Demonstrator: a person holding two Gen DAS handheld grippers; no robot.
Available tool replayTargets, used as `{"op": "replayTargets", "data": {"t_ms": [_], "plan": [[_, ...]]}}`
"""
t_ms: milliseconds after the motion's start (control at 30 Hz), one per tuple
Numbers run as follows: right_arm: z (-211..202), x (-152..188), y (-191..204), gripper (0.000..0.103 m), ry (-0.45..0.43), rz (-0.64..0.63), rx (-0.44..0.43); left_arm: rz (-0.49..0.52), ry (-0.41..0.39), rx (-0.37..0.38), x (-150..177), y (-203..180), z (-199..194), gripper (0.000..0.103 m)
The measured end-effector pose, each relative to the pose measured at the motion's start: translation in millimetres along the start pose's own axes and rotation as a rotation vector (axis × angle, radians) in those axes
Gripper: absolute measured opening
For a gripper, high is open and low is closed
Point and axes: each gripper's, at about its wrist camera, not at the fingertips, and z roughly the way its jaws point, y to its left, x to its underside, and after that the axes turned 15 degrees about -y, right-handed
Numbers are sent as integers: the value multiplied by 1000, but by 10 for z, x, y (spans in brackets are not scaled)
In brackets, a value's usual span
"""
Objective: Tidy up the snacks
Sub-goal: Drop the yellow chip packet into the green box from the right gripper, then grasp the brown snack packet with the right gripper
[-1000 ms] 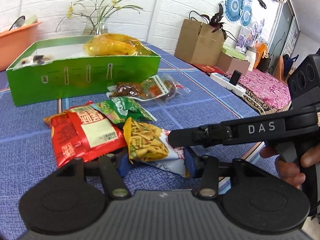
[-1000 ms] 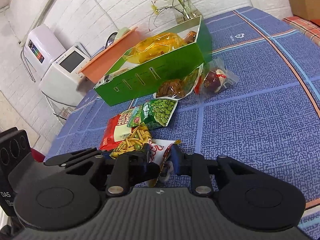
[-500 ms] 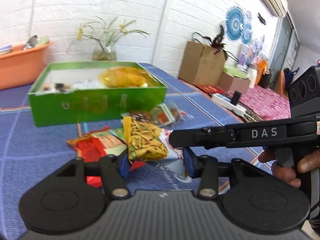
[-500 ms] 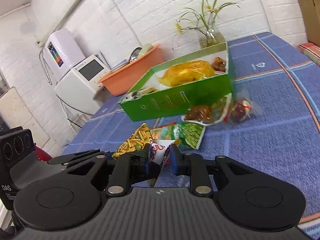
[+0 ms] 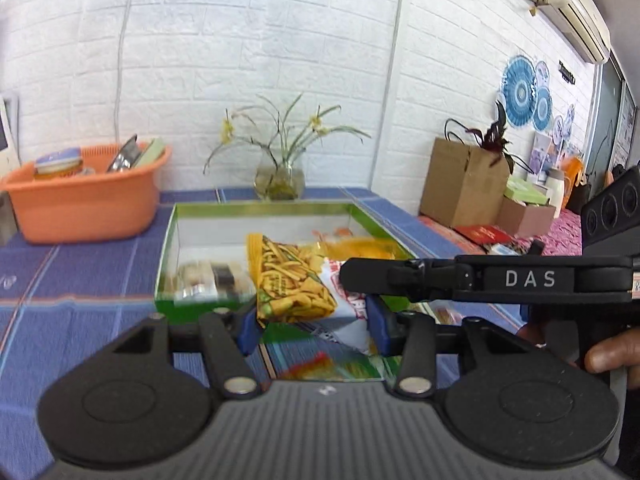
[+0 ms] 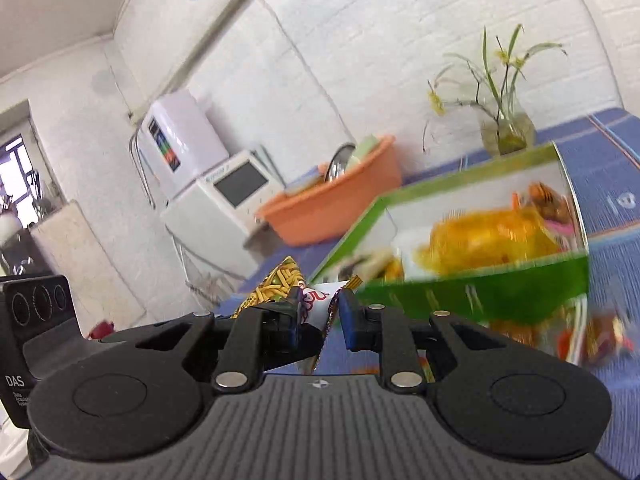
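A yellow snack bag printed with fried sticks hangs in the air in front of the open green box. My left gripper is shut on its lower part. My right gripper is shut on its white end, and its black fingers reach in from the right in the left wrist view. The green box holds a large yellow packet and small dark snacks. Loose snack packets lie on the blue tablecloth below, partly hidden.
An orange basin with dishes stands at the back left. A glass vase with a plant is behind the box. Cardboard boxes stand at the right. A white appliance is beyond the table's left end.
Both grippers have lifted the yellow snack bag off the table and carried it up toward the green box. The other packets stayed on the cloth.
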Motion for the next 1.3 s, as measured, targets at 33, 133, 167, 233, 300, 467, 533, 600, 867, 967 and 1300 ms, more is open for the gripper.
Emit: {"op": "replayTargets", "data": {"t_ms": [33, 133, 167, 233, 300, 467, 533, 600, 867, 967, 1300], "plan": [[67, -41, -22, 37, -19, 1, 12, 0, -7, 0, -43, 40, 103, 45], [249, -91, -116, 37, -66, -14, 53, -24, -9, -12, -92, 135, 403, 45], [302, -84, -145, 37, -77, -20, 67, -34, -5, -17, -85, 162, 491, 45], [381, -54, -223, 37, -104, -29, 90, -43, 5, -35, -57, 213, 678, 45], [467, -31, -293, 35, -119, -42, 112, -37, 13, -52, -6, 267, 831, 47], [516, -43, -348, 103, -217, -106, 187, -59, 28, -196, 27, 463, 1109, 60], [407, -114, -338, 103, -250, -115, 210, -84, 13, -244, 15, 571, 1055, 61], [277, -229, -311, 103, -266, -130, 179, -104, -6, -253, 5, 622, 939, 62], [-327, -564, -155, 103, -306, -149, 144, -32, -44, -181, 87, 237, 380, 68], [-542, -571, -132, 103, -301, -209, 178, -5, -27, -79, 141, -2, 305, 71], [-875, -317, -692, 103, -137, -2, 236, 55, 88, 69, 482, -477, 515, 73]]}}
